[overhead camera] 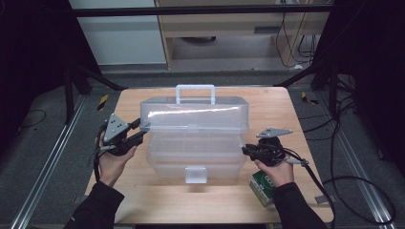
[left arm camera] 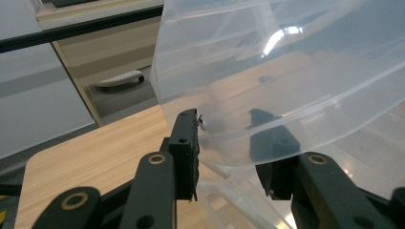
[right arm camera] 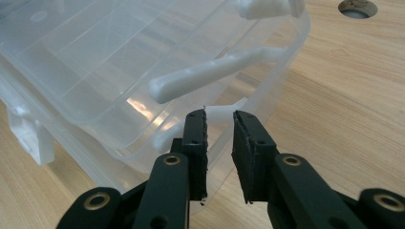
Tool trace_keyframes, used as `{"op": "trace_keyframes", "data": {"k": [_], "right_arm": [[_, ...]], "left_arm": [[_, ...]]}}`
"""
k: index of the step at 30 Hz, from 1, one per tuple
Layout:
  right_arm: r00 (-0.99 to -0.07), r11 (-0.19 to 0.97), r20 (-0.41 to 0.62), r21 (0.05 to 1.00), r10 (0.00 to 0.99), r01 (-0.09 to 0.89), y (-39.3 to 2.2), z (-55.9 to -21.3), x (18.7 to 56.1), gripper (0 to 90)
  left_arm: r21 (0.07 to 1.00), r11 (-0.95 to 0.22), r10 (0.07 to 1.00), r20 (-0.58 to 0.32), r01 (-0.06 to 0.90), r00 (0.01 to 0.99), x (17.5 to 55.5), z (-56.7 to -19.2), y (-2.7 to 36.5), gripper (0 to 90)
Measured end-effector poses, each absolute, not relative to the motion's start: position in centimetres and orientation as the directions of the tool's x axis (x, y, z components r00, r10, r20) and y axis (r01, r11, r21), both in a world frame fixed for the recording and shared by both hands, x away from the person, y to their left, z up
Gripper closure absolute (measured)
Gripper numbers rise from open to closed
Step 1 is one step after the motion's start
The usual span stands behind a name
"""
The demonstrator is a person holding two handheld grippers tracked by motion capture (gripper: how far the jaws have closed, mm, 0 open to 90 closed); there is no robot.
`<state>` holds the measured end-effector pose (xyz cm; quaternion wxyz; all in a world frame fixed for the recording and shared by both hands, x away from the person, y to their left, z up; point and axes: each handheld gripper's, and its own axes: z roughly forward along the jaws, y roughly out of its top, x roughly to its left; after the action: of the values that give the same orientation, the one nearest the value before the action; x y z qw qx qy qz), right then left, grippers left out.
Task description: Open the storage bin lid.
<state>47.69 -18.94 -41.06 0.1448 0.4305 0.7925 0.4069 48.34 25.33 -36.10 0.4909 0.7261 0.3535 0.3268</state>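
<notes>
1. two grippers flank the clear plastic organizer box (overhead camera: 196,143) at mid-table.
2. right gripper (right arm camera: 219,125), nearest, shows jaws nearly shut beside the white hinge arm (right arm camera: 210,78), gripping nothing; best kept steady.
3. left gripper (left arm camera: 224,138) clamps the raised lid (left arm camera: 286,86) edge; i'd lift slowly, evenly.
4. farther back: carry handle (overhead camera: 195,93).

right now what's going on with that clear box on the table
A person is working on a clear plastic storage box on the wooden table with a claw in each hand. The left claw has its jaws around the corner of the raised lid, holding it up. The right claw sits at the box's right end by a white hinge arm, jaws nearly together. A green carton lies near the right hand.
</notes>
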Motion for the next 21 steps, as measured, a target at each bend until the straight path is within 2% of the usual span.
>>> {"op": "trace_keyframes", "data": {"k": [8,21], "right_arm": [[-0.591,0.295,0.133,0.767,0.796,0.569,-18.9,-41.1,47.7,77.7],[-0.585,0.289,0.143,0.760,0.799,0.582,-18.8,-41.1,47.7,77.4]], "left_arm": [[0.953,-0.231,0.844,0.096,0.195,0.528,49.4,-35.1,25.3,62.6],[0.956,-0.222,0.857,0.097,0.194,0.505,50.9,-33.8,25.0,63.8]]}}
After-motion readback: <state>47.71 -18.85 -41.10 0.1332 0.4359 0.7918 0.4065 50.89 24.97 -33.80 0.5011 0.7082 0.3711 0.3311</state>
